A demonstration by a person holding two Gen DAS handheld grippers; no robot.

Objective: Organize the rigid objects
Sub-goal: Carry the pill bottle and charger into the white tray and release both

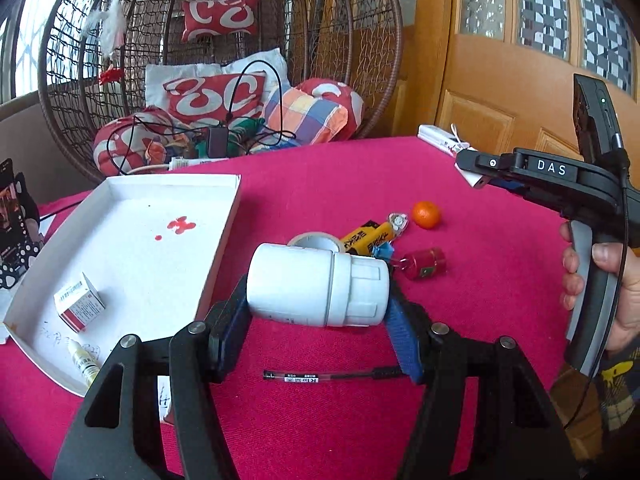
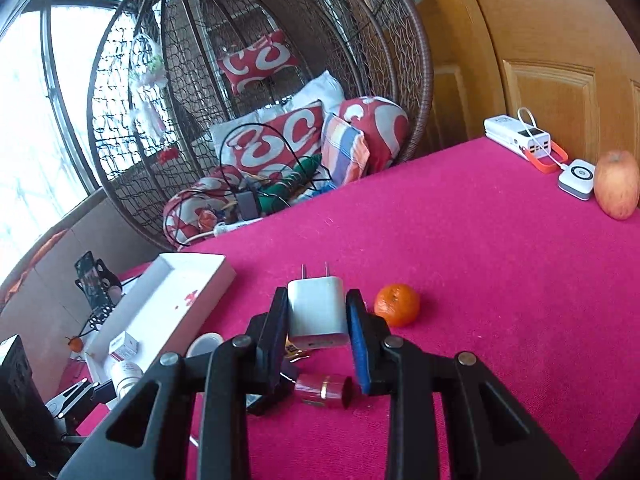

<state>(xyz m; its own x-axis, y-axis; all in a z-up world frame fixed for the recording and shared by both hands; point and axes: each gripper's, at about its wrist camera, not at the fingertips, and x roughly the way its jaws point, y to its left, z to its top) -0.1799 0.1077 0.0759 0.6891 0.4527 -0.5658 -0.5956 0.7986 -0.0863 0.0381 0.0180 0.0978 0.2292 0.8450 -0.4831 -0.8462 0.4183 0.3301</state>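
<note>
Red cloth (image 1: 320, 168); bottle (image 1: 318, 285) btwn left gripper (image 1: 320, 320) fingers (sideways).

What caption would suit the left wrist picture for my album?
Left gripper holds a white bottle sideways above the red table, beside a white tray.

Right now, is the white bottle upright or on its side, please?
On its side: the bottle lies horizontally between the left gripper's fingers, cap pointing right.

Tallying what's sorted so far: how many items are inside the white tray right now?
2: a small medicine box near the white tray's front-left, and a small dropper bottle at its front edge. More may be hidden.
</note>
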